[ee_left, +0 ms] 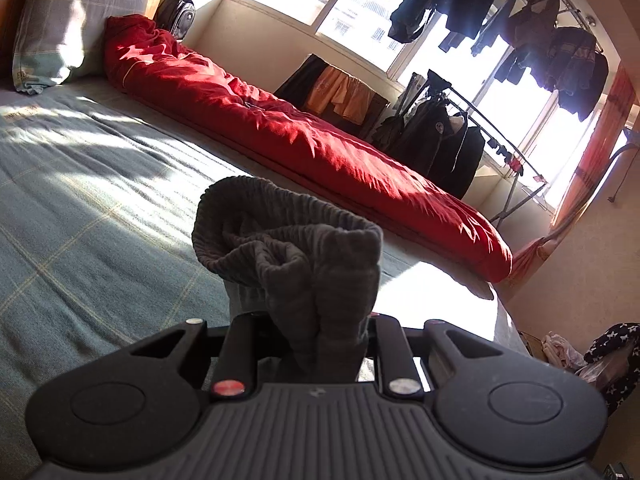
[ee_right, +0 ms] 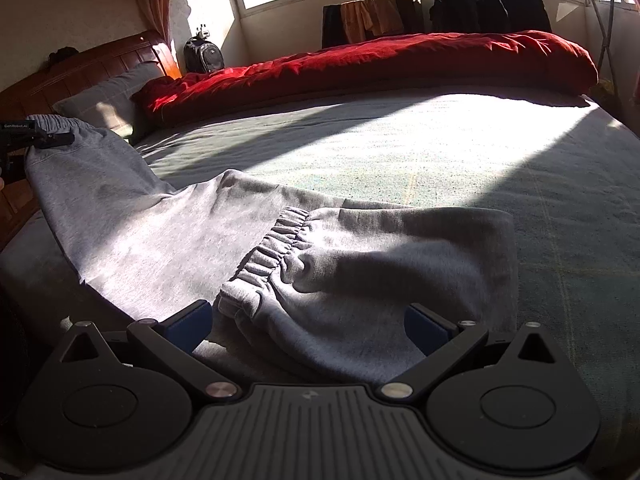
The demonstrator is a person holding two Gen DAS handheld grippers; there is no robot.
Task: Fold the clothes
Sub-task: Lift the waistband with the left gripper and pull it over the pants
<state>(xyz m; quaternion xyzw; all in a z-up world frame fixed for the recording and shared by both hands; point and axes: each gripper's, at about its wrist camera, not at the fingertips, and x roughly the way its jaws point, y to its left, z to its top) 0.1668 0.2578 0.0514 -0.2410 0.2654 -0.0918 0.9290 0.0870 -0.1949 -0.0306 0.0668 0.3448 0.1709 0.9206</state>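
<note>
The left tongs were clamped on a bunched cuff of the grey sweatpants, while the right tongs stood wide open over the waistband, gripping nothing.

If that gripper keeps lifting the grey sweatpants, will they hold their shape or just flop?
Probably flop: the grey sweatpants sag from the left gripper down onto the bed. They likely grip well, since the cuff bunches thickly between the fingers.
</note>
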